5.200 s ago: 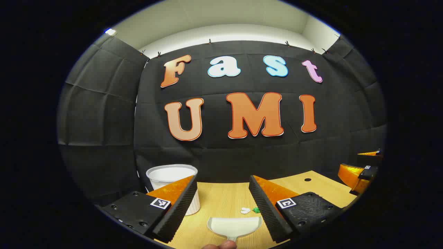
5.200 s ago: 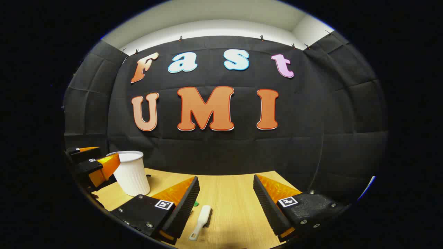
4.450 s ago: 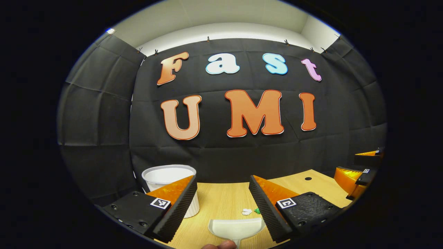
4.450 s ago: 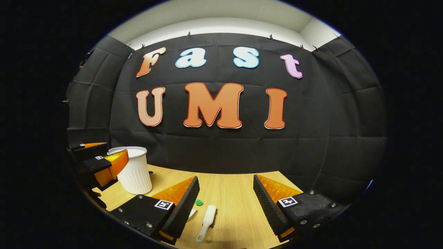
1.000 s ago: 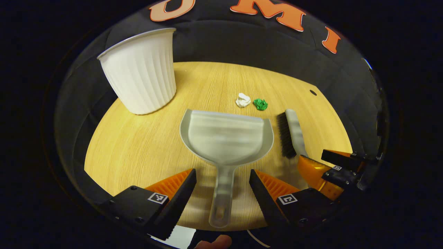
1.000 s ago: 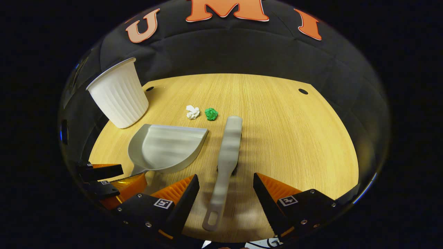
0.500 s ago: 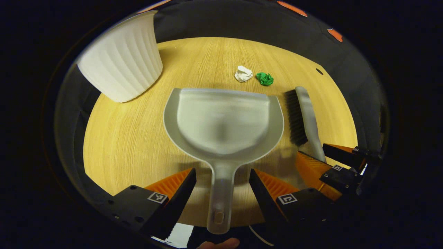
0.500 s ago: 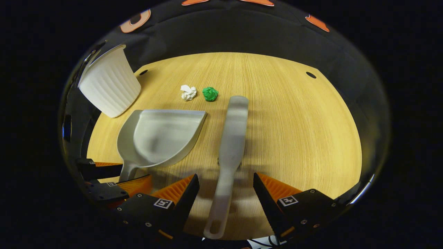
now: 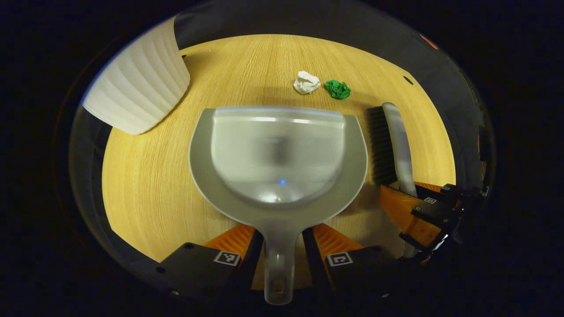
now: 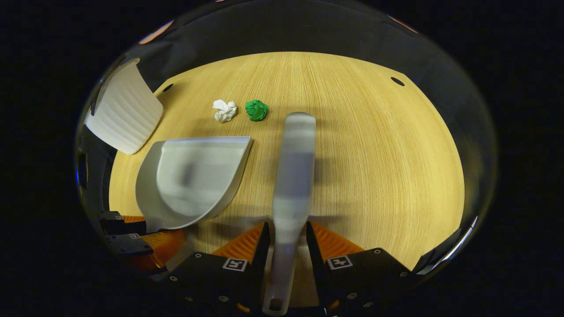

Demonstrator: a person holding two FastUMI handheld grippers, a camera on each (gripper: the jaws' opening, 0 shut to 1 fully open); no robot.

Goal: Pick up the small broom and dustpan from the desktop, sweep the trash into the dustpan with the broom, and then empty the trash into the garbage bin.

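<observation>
Spreading under everything, the wooden desktop [image 9: 145,189] carries all the items, with 2 small dark holes near its far edge in the right gripper view. A white ribbed garbage bin [image 9: 136,88] stands at the far left of the desktop, well apart from the trash.

The grey dustpan [image 9: 277,158] lies flat on the wood with its open lip pointing away toward the trash and its handle pointing back to the camera. In the left gripper view the left gripper [image 9: 282,251] has both fingers pressed against that handle, 1 on each side, so it is clenched on the dustpan. In the right gripper view the same gripper appears at the lower left, at the dustpan's handle.

The small broom [image 10: 293,167] lies just beside the dustpan, to its right, with its grey back up in the right gripper view and its dark bristles facing the dustpan in the left gripper view. The right gripper [image 10: 285,246] has its 2 fingers closed against the broom's narrow handle, 1 on each side, grasping it. From the left gripper view this gripper sits at the lower right, at the broom's handle.

Beyond the dustpan's lip lie 2 crumpled bits of trash close together: a white paper ball [image 9: 306,82] and, to its right, a green paper ball [image 9: 338,89], both resting on bare wood.
</observation>
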